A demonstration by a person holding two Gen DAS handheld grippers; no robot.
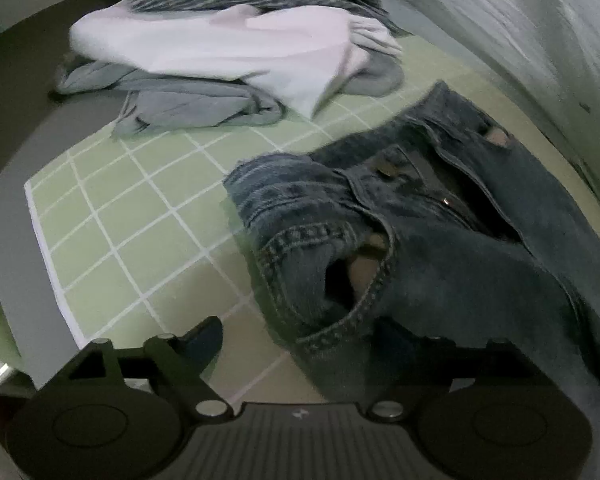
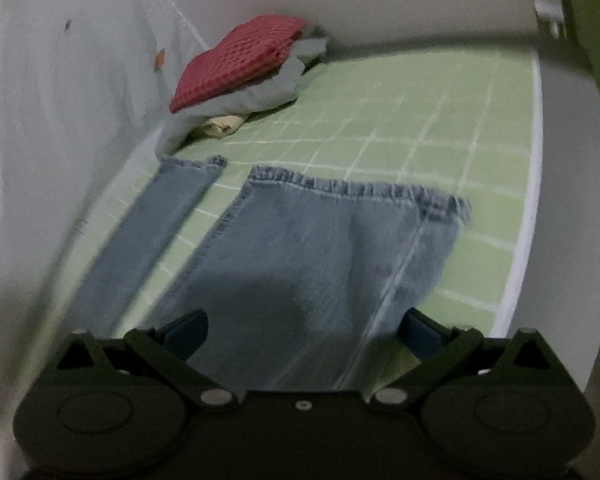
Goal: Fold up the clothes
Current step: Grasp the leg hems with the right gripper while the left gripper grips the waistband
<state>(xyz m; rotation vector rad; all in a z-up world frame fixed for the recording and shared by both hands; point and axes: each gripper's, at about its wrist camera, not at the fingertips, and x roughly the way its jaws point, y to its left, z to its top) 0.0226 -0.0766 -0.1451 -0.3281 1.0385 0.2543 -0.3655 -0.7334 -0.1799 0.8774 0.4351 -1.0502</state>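
Both tongs, left (image 1: 300, 332) and right (image 2: 306, 326), are matte black with round discs, silver screws and dark blue pads (image 2: 188, 326).

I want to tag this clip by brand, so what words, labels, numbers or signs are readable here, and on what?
No text is readable in either view.
jeans: a small tan patch at the waistband, too blurred to read.
left tool: a tiny pale mark on its body, too small to read.
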